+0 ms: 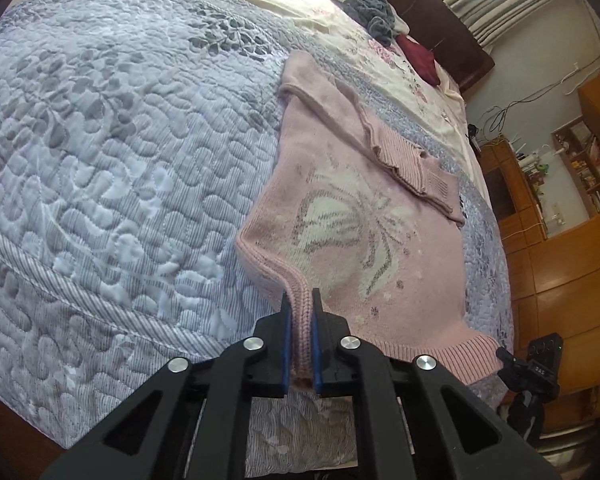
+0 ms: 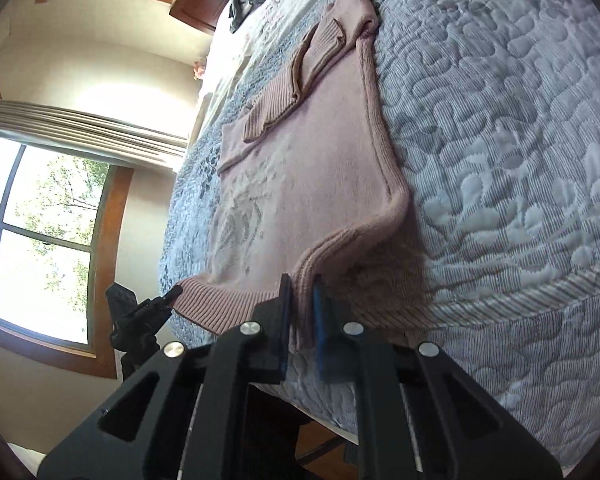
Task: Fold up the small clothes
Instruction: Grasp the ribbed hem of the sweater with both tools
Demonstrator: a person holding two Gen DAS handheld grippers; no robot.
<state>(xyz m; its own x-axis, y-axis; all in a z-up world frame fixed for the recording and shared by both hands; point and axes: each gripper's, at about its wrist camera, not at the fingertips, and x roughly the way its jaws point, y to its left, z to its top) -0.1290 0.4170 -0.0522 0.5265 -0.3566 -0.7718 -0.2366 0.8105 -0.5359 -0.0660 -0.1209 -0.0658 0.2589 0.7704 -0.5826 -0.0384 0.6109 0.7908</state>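
The pink sweater [image 1: 340,216] is lying flat on the bed [image 1: 100,152], stretching away ahead of both pairs of fingers. The left gripper [image 1: 300,300] is pinching its ribbed hem between closed fingers, and the right gripper [image 2: 302,284] is gripping the hem too.

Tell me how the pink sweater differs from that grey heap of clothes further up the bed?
The pink sweater lies spread flat on the quilt, sleeves folded in; the grey heap is crumpled. The sweater lies at the near edge, its ribbed hem pinched by the left hand-held gripper and the right hand-held gripper; nothing touches the heap, which lies by the headboard. Both rest on the bed.
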